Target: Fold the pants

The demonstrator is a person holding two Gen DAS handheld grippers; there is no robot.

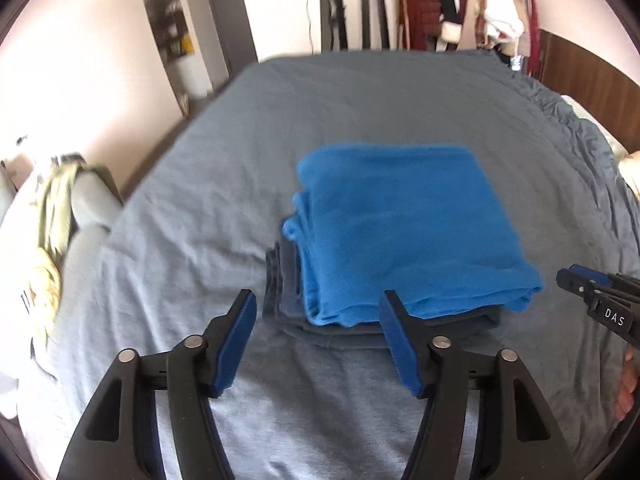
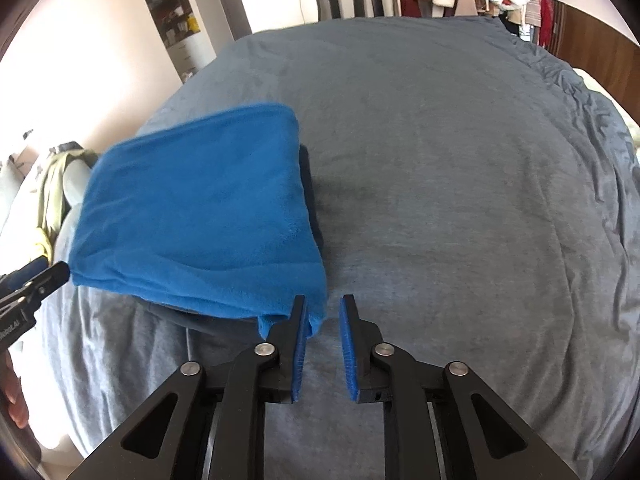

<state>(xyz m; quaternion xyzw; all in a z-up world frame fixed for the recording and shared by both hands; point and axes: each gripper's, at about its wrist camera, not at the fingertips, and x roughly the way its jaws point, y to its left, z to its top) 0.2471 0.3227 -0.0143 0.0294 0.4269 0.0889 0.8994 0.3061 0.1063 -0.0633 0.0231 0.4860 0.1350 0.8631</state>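
Observation:
The bright blue fleece pants lie folded into a thick rectangle on top of folded dark grey garments on the grey bed cover. My left gripper is open and empty, just in front of the stack's near left edge. My right gripper is open, its jaws apart by a small gap, with the near right corner of the blue pants lying between and against the left finger. The right gripper also shows in the left wrist view, and the left gripper's tip in the right wrist view.
A grey chair draped with olive and pale clothes stands left of the bed. A clothes rack and a wooden headboard are behind. The bed cover stretches wide to the right of the stack.

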